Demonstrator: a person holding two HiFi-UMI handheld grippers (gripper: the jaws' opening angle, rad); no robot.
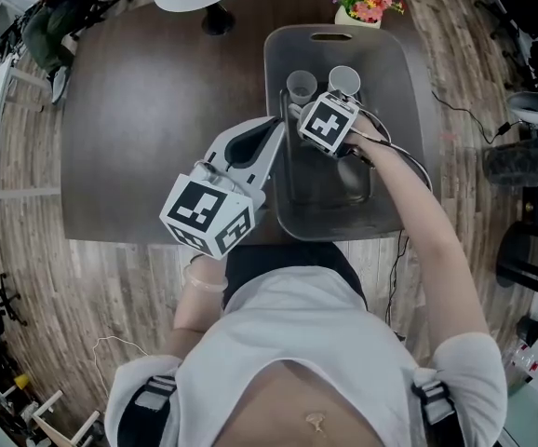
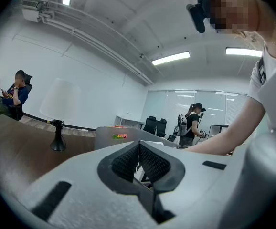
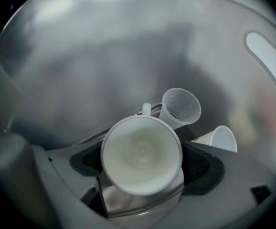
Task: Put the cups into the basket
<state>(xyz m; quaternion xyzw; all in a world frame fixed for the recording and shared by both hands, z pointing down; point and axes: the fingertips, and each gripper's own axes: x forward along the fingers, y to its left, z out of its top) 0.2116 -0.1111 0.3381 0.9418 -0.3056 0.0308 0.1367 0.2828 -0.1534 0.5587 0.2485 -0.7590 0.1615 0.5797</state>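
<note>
Patience pays: the right gripper [image 3: 143, 168], clamped on the white ceramic mug [image 3: 138, 147] over the grey plastic basket [image 1: 390, 82], should lower it at six o'clock of the clear plastic cup [image 3: 181, 106] and white paper cup [image 3: 222, 140] before releasing, left gripper [image 2: 139, 159] pinched closed, empty.

The head view looks steeply down from above the person onto the dark tabletop [image 1: 157, 101]. It takes in all four edges, with the grey basket [image 1: 395, 91] at the near right corner.

The left gripper view rides the left gripper [image 2: 139, 149] low by the near edge and faces almost level toward the far edge. With the head view it shares the lamp [image 2: 58, 109], the flowers [image 2: 120, 136] and the seated person [image 2: 13, 95] beyond the far left corner.

The right gripper view rides the right gripper [image 3: 143, 165] inside the basket, very close to its wall. A white mug [image 3: 142, 151] fills its near field. With the head view it shares the handle slot [image 3: 271, 61], clear cup [image 3: 181, 106] and paper cup [image 3: 223, 138].
</note>
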